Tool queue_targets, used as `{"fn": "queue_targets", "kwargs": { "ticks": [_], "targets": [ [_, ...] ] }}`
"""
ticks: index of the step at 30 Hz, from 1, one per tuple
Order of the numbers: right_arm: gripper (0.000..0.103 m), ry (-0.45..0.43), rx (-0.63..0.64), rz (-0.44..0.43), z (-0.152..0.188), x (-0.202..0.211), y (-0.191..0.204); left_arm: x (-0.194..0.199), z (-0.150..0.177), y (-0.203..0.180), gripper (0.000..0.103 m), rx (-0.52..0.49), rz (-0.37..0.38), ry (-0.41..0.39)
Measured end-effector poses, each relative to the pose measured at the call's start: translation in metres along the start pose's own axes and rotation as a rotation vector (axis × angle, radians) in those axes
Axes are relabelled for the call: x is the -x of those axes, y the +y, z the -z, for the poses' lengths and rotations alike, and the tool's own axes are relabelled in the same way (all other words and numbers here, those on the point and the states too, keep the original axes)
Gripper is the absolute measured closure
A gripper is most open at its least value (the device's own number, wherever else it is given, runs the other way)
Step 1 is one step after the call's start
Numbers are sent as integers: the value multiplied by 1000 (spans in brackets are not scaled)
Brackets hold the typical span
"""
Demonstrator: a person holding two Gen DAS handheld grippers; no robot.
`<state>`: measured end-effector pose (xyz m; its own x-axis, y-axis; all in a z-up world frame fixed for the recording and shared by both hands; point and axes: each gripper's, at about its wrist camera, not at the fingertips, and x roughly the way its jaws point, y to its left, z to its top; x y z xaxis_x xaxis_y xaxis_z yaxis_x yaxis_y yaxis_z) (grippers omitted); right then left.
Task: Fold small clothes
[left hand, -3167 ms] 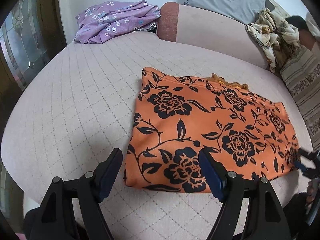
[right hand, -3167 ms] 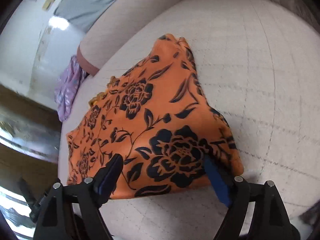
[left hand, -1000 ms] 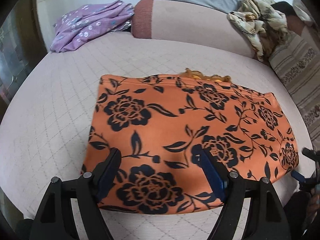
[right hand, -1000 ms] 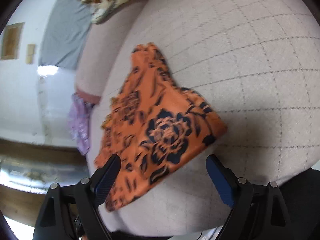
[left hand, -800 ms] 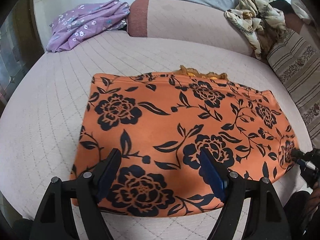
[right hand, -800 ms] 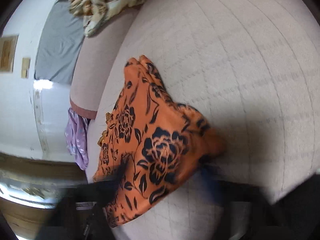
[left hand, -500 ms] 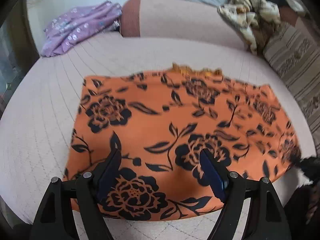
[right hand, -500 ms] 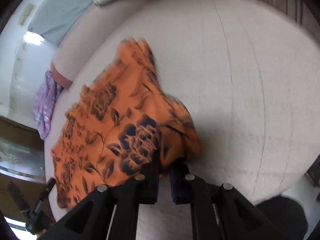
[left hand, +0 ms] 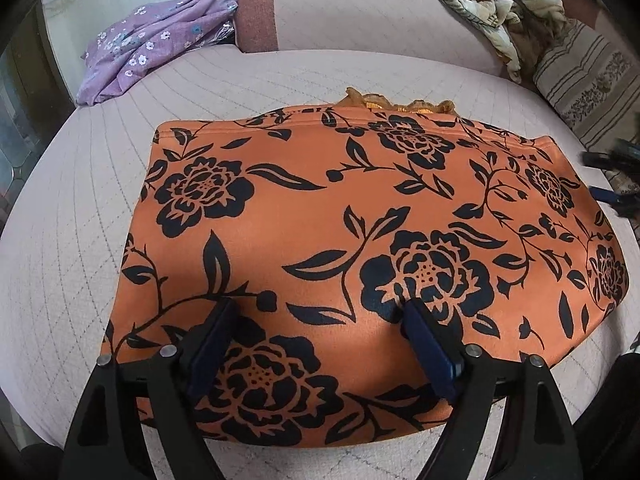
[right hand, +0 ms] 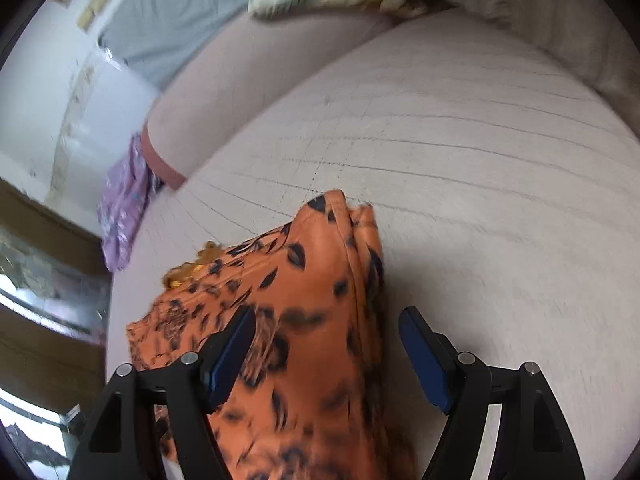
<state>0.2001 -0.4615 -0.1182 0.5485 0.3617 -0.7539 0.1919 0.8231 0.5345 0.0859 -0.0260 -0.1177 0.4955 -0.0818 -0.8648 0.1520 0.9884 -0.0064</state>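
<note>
An orange garment with black flowers [left hand: 340,200] lies folded flat on the quilted pink cushion [left hand: 80,220]. My left gripper [left hand: 320,308] hangs low over the garment's near edge. Its jaws are opening, the pads stand wide apart, and the cloth lies under them, not pinched. My right gripper [right hand: 327,316] is over the garment's right end [right hand: 320,272], and it is a blurred dark shape [left hand: 616,184] at the right edge of the left wrist view. Its jaws are opening too, with the layered edge below and between the fingers, untouched by the pads.
A purple flowered cloth [left hand: 160,36] lies at the back left, by the pink backrest bolster [left hand: 360,12]. A crumpled beige printed cloth [left hand: 500,4] and a striped cushion [left hand: 588,80] sit at the back right. The cushion's front edge runs just below the grippers.
The right gripper shut on the garment's near right corner, then let go and swung along the right end while rolling. The left gripper sank closer to the near edge.
</note>
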Motion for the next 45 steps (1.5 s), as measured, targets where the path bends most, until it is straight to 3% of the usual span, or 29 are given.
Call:
{"fn": "queue_targets", "kwargs": {
  "ticks": [1, 2, 3, 5, 7, 9, 11, 12, 13, 15, 17, 19, 21, 23, 24, 25, 26, 28, 31, 33, 35, 37, 41, 43, 45],
  "targets": [
    [36, 15, 1, 8, -3, -9, -3, -1, 1, 0, 17, -1, 1, 1],
    [56, 55, -3, -12, -10, -24, -5, -1, 1, 0, 17, -3, 1, 1],
    [84, 81, -1, -10, -9, -30, -5, -1, 1, 0, 17, -6, 1, 1],
    [86, 68, 30, 56, -9, -32, -3, -3, 0, -2, 16, -9, 2, 2],
    [86, 7, -53, 106, -9, -23, -22, -3, -1, -2, 16, -6, 2, 3],
    [86, 3, -111, 89, -5, -19, -31, -4, -2, -2, 16, -8, 1, 2],
    [83, -5, -16, 139, 0, -13, -14, -4, -2, -2, 16, -4, 2, 3],
    [75, -13, 0, 158, 2, -9, -10, -4, -2, -2, 16, -2, 1, 4],
    [55, -33, 3, 188, 3, 0, -5, -4, -1, -2, 16, -1, 0, 6],
    [26, -86, 13, 215, 6, 16, 5, -3, 0, -2, 16, -7, -3, 8],
    [27, -146, 52, 206, 14, 35, 24, -3, 1, -3, 16, -7, -3, 10],
    [27, -161, 88, 114, 28, 49, 43, -3, 1, -3, 16, -8, -3, 12],
    [27, -124, 115, 5, 41, 49, 57, -2, 2, -2, 16, -8, -2, 12],
    [28, -14, 100, -115, 58, 30, 56, -2, 3, -2, 16, -10, -1, 16],
    [28, 13, 89, -93, 61, 21, 49, -1, 3, -1, 16, -11, 1, 19],
    [33, 39, 49, 8, 64, 7, 31, 1, 3, 0, 16, -8, 8, 24],
    [39, 40, -19, 24, 66, 1, 14, 4, 4, 2, 16, -6, 14, 30],
    [36, -14, -100, -33, 67, 17, 7, 9, 6, 8, 16, 6, 13, 22],
    [25, -57, -13, -103, 76, 39, 34, 4, 6, 15, 16, 37, 8, 36],
    [23, -23, 24, -155, 84, 35, 41, 5, 7, 16, 16, 44, 9, 33],
    [31, 43, -16, -35, 93, 7, 16, 7, 6, 15, 16, 30, 14, 37],
    [34, -8, -85, -91, 94, 12, 1, 14, 9, 19, 16, 24, 9, 32],
    [34, 4, 6, -27, 96, 13, 14, 31, 16, 41, 16, 74, 0, -4],
    [33, -4, 15, -29, 98, 12, 14, 34, 23, 55, 16, 82, -47, -3],
    [33, -9, -8, -50, 95, 12, 9, 21, 33, 73, 15, 74, -152, 70]
  ]
}}
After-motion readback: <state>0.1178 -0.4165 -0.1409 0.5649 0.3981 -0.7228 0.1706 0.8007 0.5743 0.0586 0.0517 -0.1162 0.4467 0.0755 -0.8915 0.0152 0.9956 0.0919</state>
